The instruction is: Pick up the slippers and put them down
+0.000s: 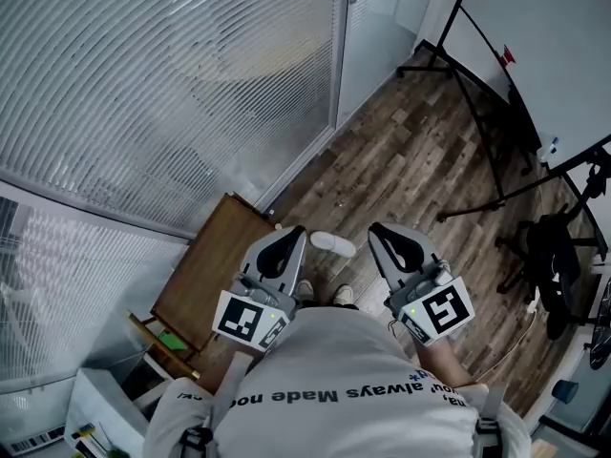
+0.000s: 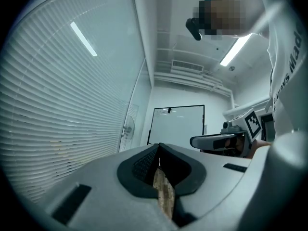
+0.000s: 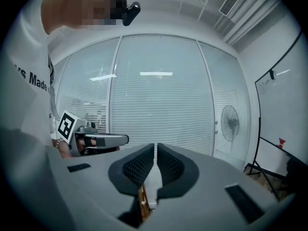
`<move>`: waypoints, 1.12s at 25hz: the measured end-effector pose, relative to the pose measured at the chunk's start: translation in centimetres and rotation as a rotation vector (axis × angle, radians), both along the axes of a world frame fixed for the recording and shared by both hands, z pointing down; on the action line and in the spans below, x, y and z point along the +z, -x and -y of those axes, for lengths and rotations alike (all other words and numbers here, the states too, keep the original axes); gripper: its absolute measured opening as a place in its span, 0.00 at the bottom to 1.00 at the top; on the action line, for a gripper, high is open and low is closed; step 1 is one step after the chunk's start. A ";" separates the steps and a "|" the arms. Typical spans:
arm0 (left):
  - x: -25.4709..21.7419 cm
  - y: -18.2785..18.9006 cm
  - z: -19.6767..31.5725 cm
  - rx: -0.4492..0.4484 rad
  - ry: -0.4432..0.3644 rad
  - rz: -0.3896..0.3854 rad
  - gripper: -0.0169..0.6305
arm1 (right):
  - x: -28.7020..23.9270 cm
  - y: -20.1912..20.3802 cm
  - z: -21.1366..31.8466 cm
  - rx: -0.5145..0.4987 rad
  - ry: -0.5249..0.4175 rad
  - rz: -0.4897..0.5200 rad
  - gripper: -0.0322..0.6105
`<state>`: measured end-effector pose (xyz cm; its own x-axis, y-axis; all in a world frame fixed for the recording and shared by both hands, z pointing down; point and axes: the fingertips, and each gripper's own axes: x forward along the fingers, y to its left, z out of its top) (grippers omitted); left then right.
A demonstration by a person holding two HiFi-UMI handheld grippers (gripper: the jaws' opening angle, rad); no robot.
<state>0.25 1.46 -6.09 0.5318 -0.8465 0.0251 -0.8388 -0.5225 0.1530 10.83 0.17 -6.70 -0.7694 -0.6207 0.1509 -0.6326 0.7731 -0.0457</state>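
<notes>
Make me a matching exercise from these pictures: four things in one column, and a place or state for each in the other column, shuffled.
Things:
1. white slipper
2. wooden table
3. whiteboard
4. left claw

Places or states:
A. shut, holding nothing
B. top right corner of the head view
C. lying on the wood floor, mid-view
D. beside the blinds, at the left

Pairs: 1-C, 2-D, 3-B, 4-A

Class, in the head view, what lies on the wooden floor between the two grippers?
One white slipper lies on the wooden floor between the left gripper and right gripper, two shoe tips nearer the person. Grippers and shirt cover the floor nearby.
</notes>
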 end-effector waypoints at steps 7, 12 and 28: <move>-1.1 0.0 -0.2 -0.001 -0.009 0.001 0.05 | -1.8 -0.1 -0.4 0.017 -0.034 0.021 0.09; -1.3 0.1 -0.2 -0.005 -0.017 0.006 0.05 | -1.6 -0.2 -0.2 0.031 -0.035 0.014 0.08; -1.6 -0.2 0.6 0.009 -0.016 -0.010 0.05 | -1.9 -0.1 0.6 0.042 -0.044 0.007 0.08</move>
